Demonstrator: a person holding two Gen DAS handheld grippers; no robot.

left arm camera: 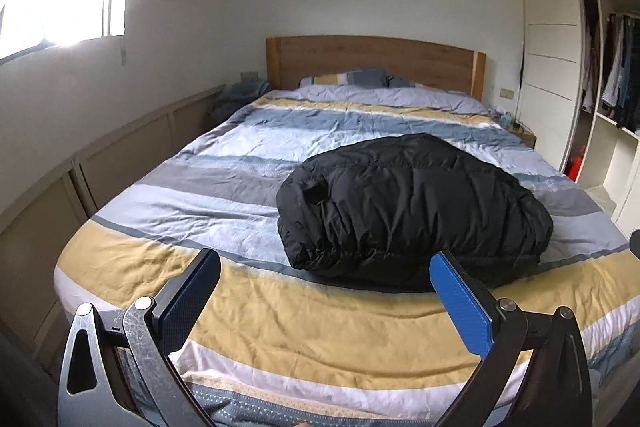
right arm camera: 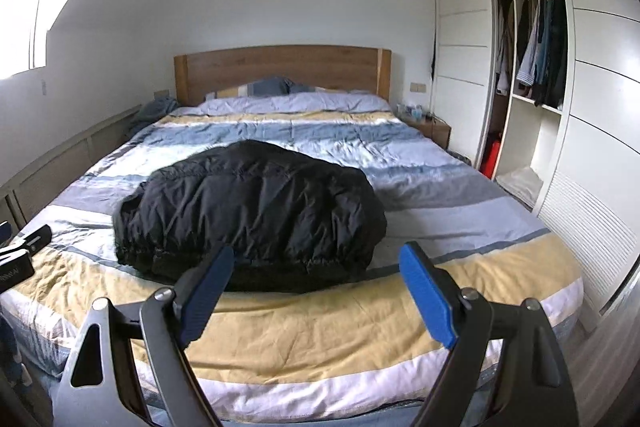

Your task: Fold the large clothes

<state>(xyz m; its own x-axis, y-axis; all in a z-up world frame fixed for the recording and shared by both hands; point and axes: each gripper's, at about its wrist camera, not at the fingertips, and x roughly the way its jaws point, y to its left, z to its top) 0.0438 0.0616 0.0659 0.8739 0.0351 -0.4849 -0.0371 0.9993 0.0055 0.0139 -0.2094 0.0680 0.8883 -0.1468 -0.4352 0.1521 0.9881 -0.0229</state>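
Bed [left arm camera: 280, 315]: fills most of both views; covered by a duvet in yellow, white, grey and blue stripes, with a wooden headboard [left arm camera: 372, 61] at the far end against the white wall.
Wardrobe [right arm camera: 520, 67]: stands at the right of the room; its sliding door is open on a compartment of hanging clothes.
Jacket [left arm camera: 408, 203]: black, padded and quilted; lies folded into a thick bundle on the near half of the bed, right of centre in the left wrist view and left of centre in the right wrist view [right arm camera: 248, 211]. Its elasticated hem faces the cameras. Neither claw touches it.
Left claw [left arm camera: 324, 275]: spread wide, blue pads apart, nothing between them; it hangs above the yellow stripe at the foot of the bed, just short of the jacket's near edge.
Right claw [right arm camera: 316, 267]: likewise spread and empty, above the same yellow stripe, with the jacket's near edge seen between its fingers.
Pillows [left arm camera: 348, 78]: striped, propped against the headboard.
Bedside cabinet [right arm camera: 434, 129]: small, wooden, between bed and wardrobe, carrying small items too blurred to name.
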